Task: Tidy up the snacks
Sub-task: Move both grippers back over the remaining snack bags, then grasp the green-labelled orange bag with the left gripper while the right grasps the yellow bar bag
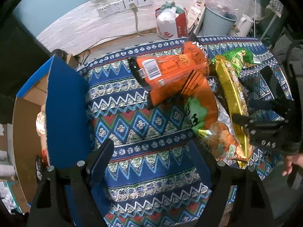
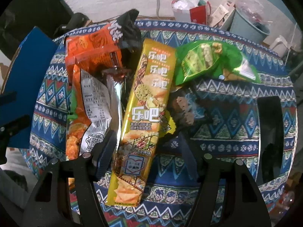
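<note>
Gold snack pack point(image 2: 144, 113) lies mid-counter point(image 2: 236, 132) among the heap, long axis running straight away from the right gripper point(image 2: 146, 151), whose open jaws straddle its near end. Left gripper point(image 1: 151, 162), open, empty, hovers farther off beside the blue-flapped box point(image 1: 64, 104).

Patterned tablecloth point(image 1: 151, 132), blue with zigzag and diamond bands in white, green and red, covers the table. Behind it, a whitewashed wall with a row of white wall sockets point(image 1: 124, 5); one beige plug point(image 1: 132, 5) seated there, its cord hanging down to the floor. Red-and-white paper bag point(image 1: 170, 26) on the floor by the wall, stuffed with crumpled white and green material. Just right of it, a pale blue-grey bucket point(image 1: 217, 21) with cardboard pieces leaning at its rim. White kettle point(image 1: 244, 23) further right. Upper wall is painted teal. Black rectangular object point(image 2: 270, 140) lies flat on the cloth, right side.
</note>
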Motion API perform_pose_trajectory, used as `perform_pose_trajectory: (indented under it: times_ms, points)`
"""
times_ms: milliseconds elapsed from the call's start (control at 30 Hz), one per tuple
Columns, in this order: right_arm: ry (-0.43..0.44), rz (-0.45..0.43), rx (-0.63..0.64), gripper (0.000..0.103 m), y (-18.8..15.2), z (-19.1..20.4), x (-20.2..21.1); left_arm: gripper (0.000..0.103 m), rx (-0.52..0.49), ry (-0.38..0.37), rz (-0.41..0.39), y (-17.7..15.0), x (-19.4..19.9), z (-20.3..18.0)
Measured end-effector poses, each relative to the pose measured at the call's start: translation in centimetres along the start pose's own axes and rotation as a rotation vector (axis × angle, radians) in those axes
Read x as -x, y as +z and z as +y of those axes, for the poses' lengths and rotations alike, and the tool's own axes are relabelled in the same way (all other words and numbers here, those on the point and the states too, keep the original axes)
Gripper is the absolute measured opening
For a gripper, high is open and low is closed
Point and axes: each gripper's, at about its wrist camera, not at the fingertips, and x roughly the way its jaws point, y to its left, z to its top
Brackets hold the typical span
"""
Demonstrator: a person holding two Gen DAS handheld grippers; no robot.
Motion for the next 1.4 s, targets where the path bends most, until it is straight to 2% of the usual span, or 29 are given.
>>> perform_pose_trajectory:
  times_ms: [67,133,167,300,567,733,867,1033,1200,1300,1367,1400]
  points:
    - [-0.003,0.012,0.01,0.063,-0.1,0.2,-0.5,0.082,0.006,-0.012,0.002,0.5,-0.2,-0.3]
    - [0.01,0.024,0.021,0.039,-0.2,0.2,-1.1,0.082,0.018,-0.023,0.006,0.8,-0.5,-0.7]
    - [0.015,0.028,0.025,0.034,-0.3,0.2,-1.2,0.082,0.025,-0.031,0.007,0.9,-0.6,-0.8]
    - [-0.021,0.015,0.055,0.031,-0.5,-0.3,-0.5,0.082,0.067,-0.093,0.03,1.5,-1.2,-1.6]
    - [-0.06,-0.018,0.051,0.031,-0.9,-2.6,1.4,0.082,0.117,-0.135,0.083,2.7,-3.4,-3.5]
    - [-0.022,-0.002,0.038,0.032,-1.2,-3.5,0.5,0.082,0.154,-0.153,0.125,3.6,-4.9,-4.3]
    - [0.004,-0.004,0.029,0.036,-1.1,-3.9,0.5,0.085,0.179,-0.161,0.164,4.0,-6.1,-5.0]
    - [0.019,-0.004,0.019,0.045,-1.2,-4.5,0.3,0.087,0.189,-0.15,0.198,3.9,-7.7,-5.8]
    - [0.016,-0.005,0.017,0.049,-1.2,-4.7,-0.1,0.089,0.18,-0.15,0.238,4.2,-10.0,-7.1]
    - [0.005,-0.006,0.018,0.049,-1.1,-4.4,-0.5,0.089,0.211,-0.185,0.24,4.1,-10.4,-7.0]
    - [-0.007,-0.009,0.027,0.049,-1.1,-4.0,-0.9,0.086,0.212,-0.197,0.237,3.8,-10.5,-6.8]
    - [-0.012,-0.01,0.036,0.049,-1.1,-3.7,-1.0,0.076,0.203,-0.2,0.236,3.6,-10.6,-6.7]
